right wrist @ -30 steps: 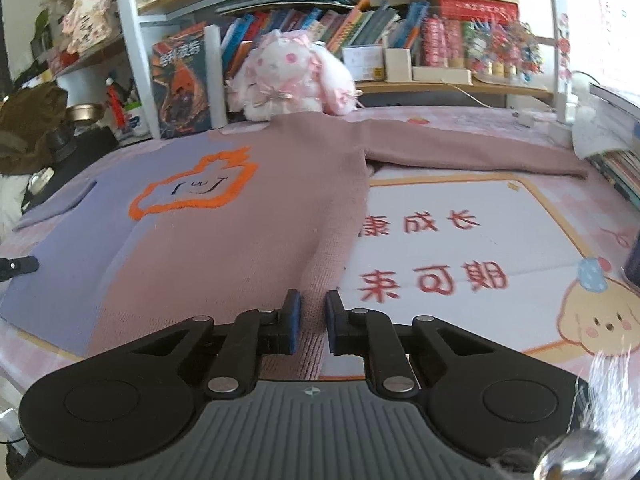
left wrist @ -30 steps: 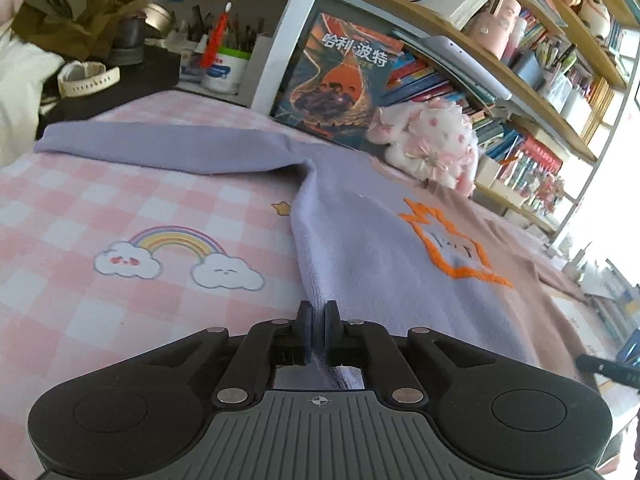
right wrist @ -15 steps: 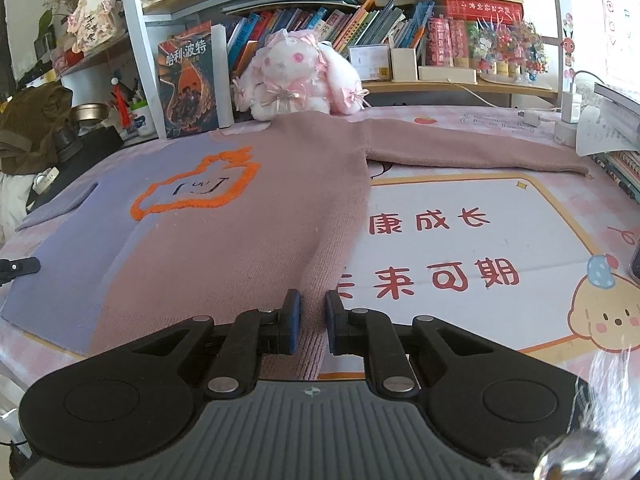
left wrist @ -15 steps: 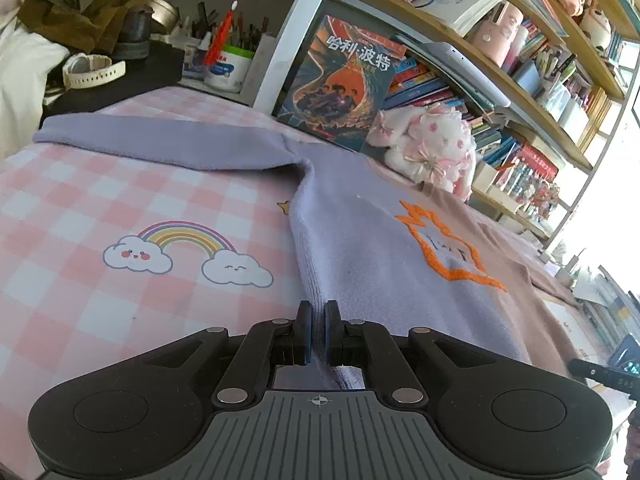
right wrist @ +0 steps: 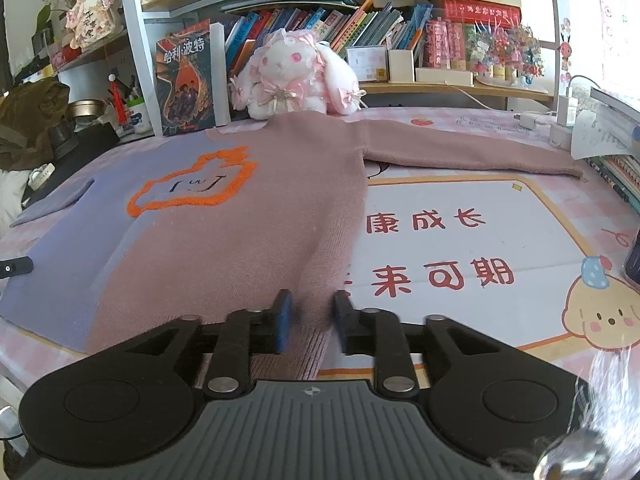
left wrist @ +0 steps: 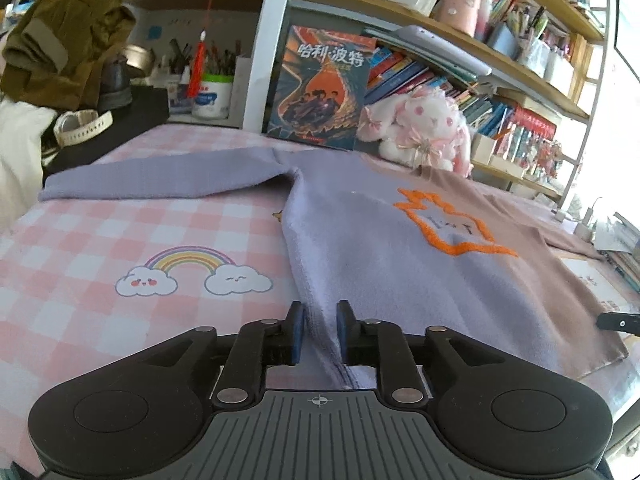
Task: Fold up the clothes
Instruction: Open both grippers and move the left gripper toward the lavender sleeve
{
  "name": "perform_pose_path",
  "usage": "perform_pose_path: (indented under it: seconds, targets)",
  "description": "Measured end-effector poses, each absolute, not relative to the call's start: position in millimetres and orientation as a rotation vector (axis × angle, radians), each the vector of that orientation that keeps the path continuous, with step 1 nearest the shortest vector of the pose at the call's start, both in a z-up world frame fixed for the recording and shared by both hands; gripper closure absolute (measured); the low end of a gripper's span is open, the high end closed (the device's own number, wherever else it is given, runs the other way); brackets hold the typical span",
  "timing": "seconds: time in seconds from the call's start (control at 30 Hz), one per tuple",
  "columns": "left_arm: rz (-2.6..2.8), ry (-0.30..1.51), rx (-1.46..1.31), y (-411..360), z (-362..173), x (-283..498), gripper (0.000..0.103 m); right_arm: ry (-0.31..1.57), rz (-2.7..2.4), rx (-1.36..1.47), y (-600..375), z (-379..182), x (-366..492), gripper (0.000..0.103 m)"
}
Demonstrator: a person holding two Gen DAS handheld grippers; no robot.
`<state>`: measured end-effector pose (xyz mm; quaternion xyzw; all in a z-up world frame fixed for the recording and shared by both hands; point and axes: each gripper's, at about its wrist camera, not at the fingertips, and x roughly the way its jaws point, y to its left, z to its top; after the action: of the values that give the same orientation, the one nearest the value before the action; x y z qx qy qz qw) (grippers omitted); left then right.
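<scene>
sweater [left wrist: 360,248] hem between parted fingers of left gripper [left wrist: 320,330] and right gripper [right wrist: 308,320]

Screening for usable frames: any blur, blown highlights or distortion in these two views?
Left wrist view: sharp on the sweater, window side at right overexposed, shelves bowed by the fisheye. Right wrist view: fingertips of the right hand-held gripper look smeared, upper right washed out, plush rabbit clear.

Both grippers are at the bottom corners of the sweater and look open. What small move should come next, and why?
Probably close both. The left gripper stands open around the lilac hem corner of the sweater, and the right gripper open around the pink corner. The garment lies flat with sleeves spread, so gripping the hem likely starts the fold.
</scene>
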<state>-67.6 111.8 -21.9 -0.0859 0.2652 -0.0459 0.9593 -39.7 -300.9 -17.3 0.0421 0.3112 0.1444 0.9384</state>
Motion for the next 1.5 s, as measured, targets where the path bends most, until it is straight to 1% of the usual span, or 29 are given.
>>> perform_pose_path:
  seconds: [0.03,0.07,0.1,0.13,0.17,0.2,0.27,0.4,0.47,0.57,0.83,1.0,1.5]
  targets:
    - [-0.095,0.531,-0.169,111.1,-20.0,-69.5,0.072,0.635,0.294,0.087,-300.8,-16.9,-40.3,0.066]
    - [-0.094,0.521,-0.157,110.0,-17.1,-72.0,0.064,0.636,0.293,0.088,-300.7,-16.5,-40.9,0.064]
    - [-0.096,0.509,-0.143,108.6,-13.8,-74.5,0.052,0.634,0.292,0.088,-300.1,-15.8,-41.6,0.063]
    - [-0.099,0.496,-0.131,107.1,-10.7,-76.9,0.048,0.626,0.294,0.084,-297.7,-14.0,-42.6,0.06]
    - [-0.103,0.483,-0.118,105.6,-7.6,-79.2,0.041,0.618,0.296,0.079,-295.4,-12.2,-43.6,0.056]
    - [-0.106,0.469,-0.106,104.1,-4.5,-81.6,0.037,0.61,0.298,0.075,-293.1,-10.4,-44.6,0.054]
    - [-0.117,0.45,-0.088,101.3,0.5,-84.7,0.033,0.594,0.302,0.066,-288.4,-6.8,-46.7,0.046]
    - [-0.115,0.427,-0.074,100.6,6.3,-86.1,0.027,0.563,0.31,0.049,-278.5,0.3,-50.2,0.038]
    - [-0.108,0.423,-0.078,102.7,6.6,-85.9,0.026,0.555,0.321,0.04,-269.5,2.4,-47.0,0.032]
    - [-0.092,0.424,-0.085,109.7,4.1,-85.9,0.025,0.548,0.346,0.024,-254.1,5.5,-40.6,0.027]
    - [-0.033,0.434,-0.107,138.8,-0.7,-82.3,0.025,0.539,0.437,-0.052,-201.7,6.4,-21.2,0.025]
    - [0.014,0.43,-0.117,162.6,0.2,-75.0,0.023,0.527,0.479,-0.081,-171.9,7.7,-4.5,0.024]
    - [0.116,0.444,-0.181,216.3,2.2,-29.6,0.022,0.448,0.594,-0.198,-107.3,6.5,46.9,0.021]
